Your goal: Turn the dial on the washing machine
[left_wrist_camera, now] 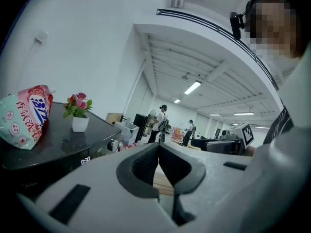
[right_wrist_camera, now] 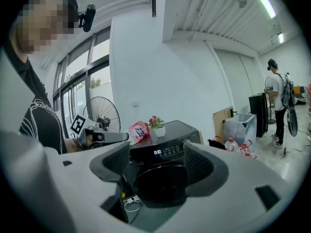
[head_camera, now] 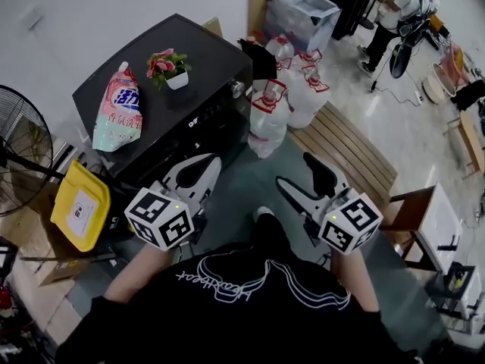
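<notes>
Small round silver dial [head_camera: 238, 89], at the right end of the glossy black washing machine [head_camera: 182, 59] control panel: rigid, smooth, probably slippery; pinch across its rim. Right gripper [head_camera: 294, 170] jaws apart, empty, well short; left gripper [head_camera: 206, 167] jaws together

You're in a big open lab-type hall, not a home: washing machine [head_camera: 204, 59] parked on bare floor among water jugs [head_camera: 269, 123], plastic storage bin [head_camera: 303, 14], floor fan [head_camera: 15, 142], strip lights [right_wrist_camera: 265, 1] on exposed ceiling, another person [head_camera: 398, 10] with gear at the back
</notes>
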Demonstrator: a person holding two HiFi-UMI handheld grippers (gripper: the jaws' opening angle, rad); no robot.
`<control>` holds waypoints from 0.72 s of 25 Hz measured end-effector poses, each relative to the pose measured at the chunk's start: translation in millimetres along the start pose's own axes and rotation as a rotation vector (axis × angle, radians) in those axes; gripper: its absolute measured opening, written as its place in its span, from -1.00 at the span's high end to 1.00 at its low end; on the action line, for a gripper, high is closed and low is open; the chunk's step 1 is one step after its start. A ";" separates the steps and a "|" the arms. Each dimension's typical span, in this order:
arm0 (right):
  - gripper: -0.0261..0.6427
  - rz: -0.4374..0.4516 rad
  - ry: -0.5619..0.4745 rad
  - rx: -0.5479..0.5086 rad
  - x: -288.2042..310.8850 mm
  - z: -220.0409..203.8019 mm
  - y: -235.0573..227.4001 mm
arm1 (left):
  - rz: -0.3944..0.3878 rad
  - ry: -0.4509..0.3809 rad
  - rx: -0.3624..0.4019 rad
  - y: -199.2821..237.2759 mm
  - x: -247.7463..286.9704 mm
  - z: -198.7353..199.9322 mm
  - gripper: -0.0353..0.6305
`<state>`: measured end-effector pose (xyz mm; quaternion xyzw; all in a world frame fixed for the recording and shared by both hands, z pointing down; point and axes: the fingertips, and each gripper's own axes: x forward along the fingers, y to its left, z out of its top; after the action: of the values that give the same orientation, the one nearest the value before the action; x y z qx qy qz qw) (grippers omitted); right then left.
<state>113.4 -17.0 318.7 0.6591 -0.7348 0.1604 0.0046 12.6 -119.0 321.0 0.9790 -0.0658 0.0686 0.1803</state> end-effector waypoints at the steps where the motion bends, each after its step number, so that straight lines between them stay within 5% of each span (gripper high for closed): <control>1: -0.11 0.015 0.005 -0.004 7.4 2.7 -6.8 | 0.017 -0.005 -0.002 5.0 4.1 1.5 0.88; 18: -0.08 0.177 0.073 -0.141 138.2 13.8 -106.4 | 0.287 -0.026 -0.103 80.0 67.4 4.6 0.88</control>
<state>201.3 -162.5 360.1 0.5833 -0.7989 0.1318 0.0637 67.0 -201.8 354.9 0.9497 -0.2110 0.0773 0.2179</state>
